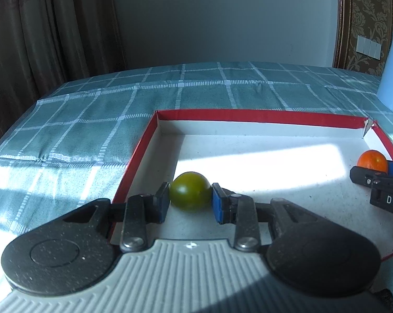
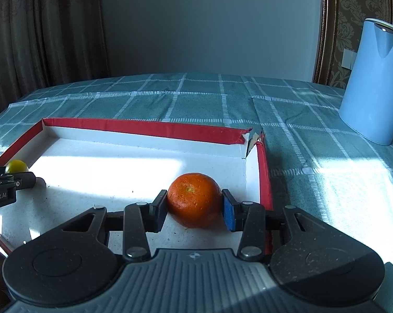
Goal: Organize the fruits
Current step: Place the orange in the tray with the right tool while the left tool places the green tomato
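Left tongs (image 1: 190, 200) clamped on green fruit (image 1: 190, 191), pads on both sides. Right tongs (image 2: 194, 207) clamped on orange (image 2: 194, 199), same grip. Both fruits sit low over the white floor of the red-rimmed tray (image 2: 149, 128); can't tell if touching or just above it. Green one is by the tray's left wall, orange by the right wall.

Risks, as I read it:
- Both fruits are round and smooth-ish, pinched at the widest point. Any tilt or jerk and they could squirt out forward.
- On release they'll likely roll; the tray floor is flat, nothing stops them but the rim.
- Far right tray corner (image 2: 252, 137) is torn open, so an orange rolling that way could escape onto the counter (image 2: 196, 99).
- Squeezing harder to fix slip could bruise the green one.

Room: tray middle is open between the two tongs, which are well apart. Right tongs are near the right rim, so little margin there. Blue jug (image 2: 371, 83) stands outside the tray, well clear.
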`<state>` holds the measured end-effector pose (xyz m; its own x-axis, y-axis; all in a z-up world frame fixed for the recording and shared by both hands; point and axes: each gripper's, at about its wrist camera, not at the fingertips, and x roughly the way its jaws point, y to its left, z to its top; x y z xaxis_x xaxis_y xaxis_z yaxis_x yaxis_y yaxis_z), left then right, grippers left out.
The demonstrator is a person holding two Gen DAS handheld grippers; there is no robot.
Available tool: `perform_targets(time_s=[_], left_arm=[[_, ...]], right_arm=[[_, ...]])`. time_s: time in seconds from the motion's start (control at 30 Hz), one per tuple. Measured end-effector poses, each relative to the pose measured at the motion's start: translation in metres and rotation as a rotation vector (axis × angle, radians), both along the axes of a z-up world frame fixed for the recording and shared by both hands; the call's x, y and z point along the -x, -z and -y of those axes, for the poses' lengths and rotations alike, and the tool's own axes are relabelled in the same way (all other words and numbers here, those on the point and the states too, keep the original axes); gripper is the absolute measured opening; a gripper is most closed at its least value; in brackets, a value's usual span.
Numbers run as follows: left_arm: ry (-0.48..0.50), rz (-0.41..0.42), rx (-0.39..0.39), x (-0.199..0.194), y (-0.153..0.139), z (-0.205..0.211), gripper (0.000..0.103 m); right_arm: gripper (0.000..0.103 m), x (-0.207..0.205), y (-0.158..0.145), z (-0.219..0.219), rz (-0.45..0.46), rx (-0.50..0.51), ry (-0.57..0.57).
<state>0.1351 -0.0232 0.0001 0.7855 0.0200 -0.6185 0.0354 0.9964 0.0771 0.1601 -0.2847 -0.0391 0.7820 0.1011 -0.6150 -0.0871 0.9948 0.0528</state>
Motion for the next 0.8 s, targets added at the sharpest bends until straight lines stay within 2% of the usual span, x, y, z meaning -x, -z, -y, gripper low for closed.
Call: perform_targets(time_s=[0.07, 0.1, 0.3, 0.37, 0.43, 0.5, 0.57, 0.67, 0.8], left_arm=[[-0.004, 0.020, -0.019, 0.003, -0.001, 0.002, 0.040], [-0.003, 0.028, -0.025, 0.005, -0.002, 0.003, 0.050], [0.030, 0.062, -0.037, 0.012, -0.004, 0.009, 0.054], [0.029, 0.102, -0.042, 0.018, -0.007, 0.009, 0.059], [0.021, 0.139, -0.057, 0.025, -0.009, 0.009, 0.071], [0.007, 0.184, -0.068, 0.032, -0.011, 0.008, 0.076], [-0.002, 0.198, -0.074, 0.037, -0.012, 0.006, 0.078], [-0.022, 0.207, -0.057, 0.044, -0.013, 0.001, 0.081], [-0.047, 0.228, -0.029, 0.060, -0.016, -0.012, 0.092]], right_arm=[[0.042, 0.001, 0.000, 0.000, 0.000, -0.001, 0.002], [0.042, 0.000, 0.000, 0.000, -0.001, -0.005, 0.004], [0.044, 0.001, -0.001, 0.000, -0.005, -0.005, 0.010], [0.053, 0.001, -0.001, 0.001, -0.006, -0.009, 0.005], [0.057, 0.003, -0.002, 0.002, 0.003, -0.017, 0.004], [0.061, 0.007, -0.003, 0.004, 0.020, -0.030, 0.008], [0.073, 0.011, -0.003, 0.007, 0.044, -0.048, 0.016], [0.076, 0.017, -0.005, 0.010, 0.069, -0.067, 0.021], [0.079, 0.026, -0.008, 0.017, 0.099, -0.094, 0.028]])
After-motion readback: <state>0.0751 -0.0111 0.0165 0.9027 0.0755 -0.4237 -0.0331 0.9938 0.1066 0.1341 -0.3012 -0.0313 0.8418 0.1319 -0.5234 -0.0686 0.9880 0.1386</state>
